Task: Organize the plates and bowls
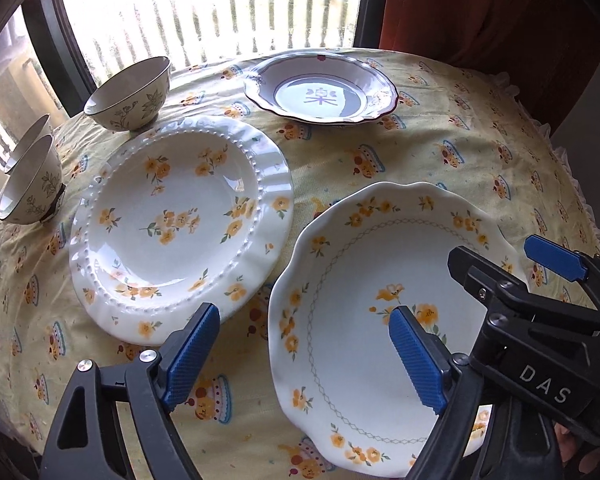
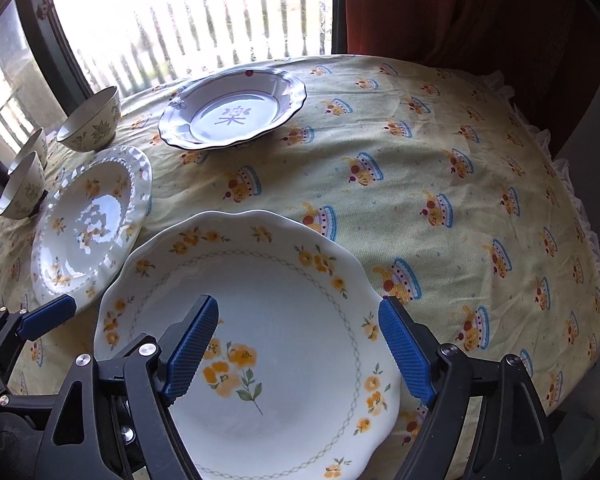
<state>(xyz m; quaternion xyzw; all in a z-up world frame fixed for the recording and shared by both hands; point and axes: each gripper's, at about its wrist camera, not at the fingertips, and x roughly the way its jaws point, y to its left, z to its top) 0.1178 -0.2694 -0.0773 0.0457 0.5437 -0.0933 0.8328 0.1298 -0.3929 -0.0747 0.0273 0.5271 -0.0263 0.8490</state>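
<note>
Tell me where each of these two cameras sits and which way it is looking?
Left wrist view: rides on the left hand-held gripper, looking down past its open blue fingers at the table; the right hand-held gripper shows at right.
Right wrist view: rides on the right hand-held gripper, looking down over the scalloped plate; the left gripper's fingertip shows at left.
Both share that plate, the beaded plate, the grey plate, the bowls, the tablecloth and the window.

Glossy glazed ceramic plates [image 2: 284, 304] and bowls [image 1: 130, 92] on a matt woven cloth tablecloth [image 2: 440, 160].
</note>
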